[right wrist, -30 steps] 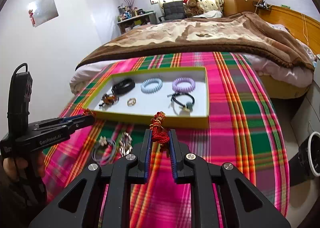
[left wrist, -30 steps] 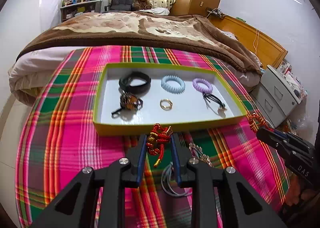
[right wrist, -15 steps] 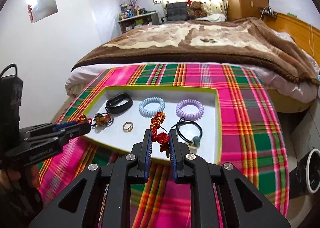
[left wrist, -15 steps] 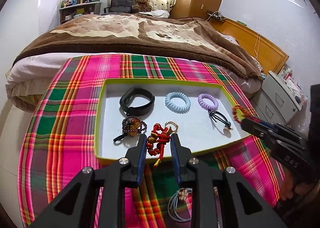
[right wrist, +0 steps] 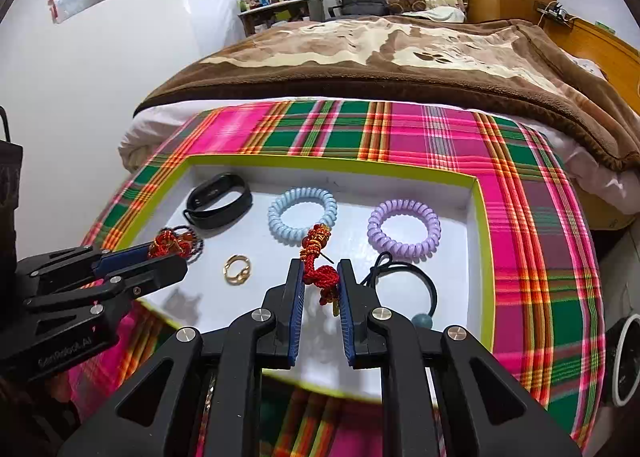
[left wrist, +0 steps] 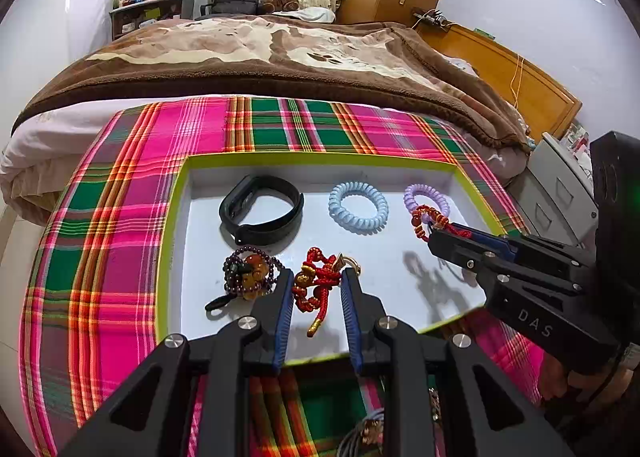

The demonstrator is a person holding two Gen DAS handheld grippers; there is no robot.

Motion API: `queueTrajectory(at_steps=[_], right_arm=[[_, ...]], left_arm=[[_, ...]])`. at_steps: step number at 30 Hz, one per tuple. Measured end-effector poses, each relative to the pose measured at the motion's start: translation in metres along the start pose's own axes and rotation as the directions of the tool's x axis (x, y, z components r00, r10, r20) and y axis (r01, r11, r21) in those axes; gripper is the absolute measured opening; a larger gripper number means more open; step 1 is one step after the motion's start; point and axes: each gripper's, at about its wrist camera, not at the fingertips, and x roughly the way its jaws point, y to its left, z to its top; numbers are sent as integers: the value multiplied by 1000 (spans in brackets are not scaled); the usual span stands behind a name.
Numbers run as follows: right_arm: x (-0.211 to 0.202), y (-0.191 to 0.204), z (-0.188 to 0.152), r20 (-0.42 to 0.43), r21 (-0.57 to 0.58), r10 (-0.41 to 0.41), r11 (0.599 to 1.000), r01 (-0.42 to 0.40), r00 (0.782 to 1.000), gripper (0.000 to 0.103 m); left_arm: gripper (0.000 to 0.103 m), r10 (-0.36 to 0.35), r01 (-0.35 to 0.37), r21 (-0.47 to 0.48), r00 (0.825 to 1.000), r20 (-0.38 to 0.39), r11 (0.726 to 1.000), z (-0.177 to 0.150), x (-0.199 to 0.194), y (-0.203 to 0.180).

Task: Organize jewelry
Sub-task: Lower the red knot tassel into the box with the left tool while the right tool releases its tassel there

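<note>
Between the blue pads of the left claw (left wrist: pixel 314 289), low in the centre of the left wrist view, hangs a red knotted cord charm (left wrist: pixel 316 283) with gold beads; the claw is clenched on it, tassel end dangling over the white floor of the tray (left wrist: pixel 176 217). The right claw (right wrist: pixel 320 285) is likewise clenched on a second red cord charm (right wrist: pixel 318 257), whose beaded head sticks out ahead of the fingertips toward the blue coil tie (right wrist: pixel 302 215).

Both charms look light, soft and floppy, likely to swing and snag; I judge the knotted middle the surest place to pinch, as both claws do now.

The tray lies on a plaid cloth (right wrist: pixel 520 177) over the bed. Within it, the black wristband (left wrist: pixel 260 211) sits upper left, the purple coil tie (right wrist: pixel 404 231) upper right, a bead bracelet (left wrist: pixel 248 275) just left of the left claw, a gold ring (right wrist: pixel 237 269) between the claws, and a black hair elastic (right wrist: pixel 404 285) just right of the right claw.
</note>
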Motion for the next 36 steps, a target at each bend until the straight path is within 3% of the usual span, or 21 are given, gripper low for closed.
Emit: queueTrajectory(at_steps=[23, 36], right_arm=[[27, -1, 3, -61, -22, -53, 998, 52, 997, 17], [25, -1, 2, -45, -27, -67, 997, 66, 997, 20]], left_arm=[[26, 2, -2, -10, 998, -60, 1000, -1, 25, 0], [35, -5, 5, -6, 998, -61, 1000, -1, 23, 0]])
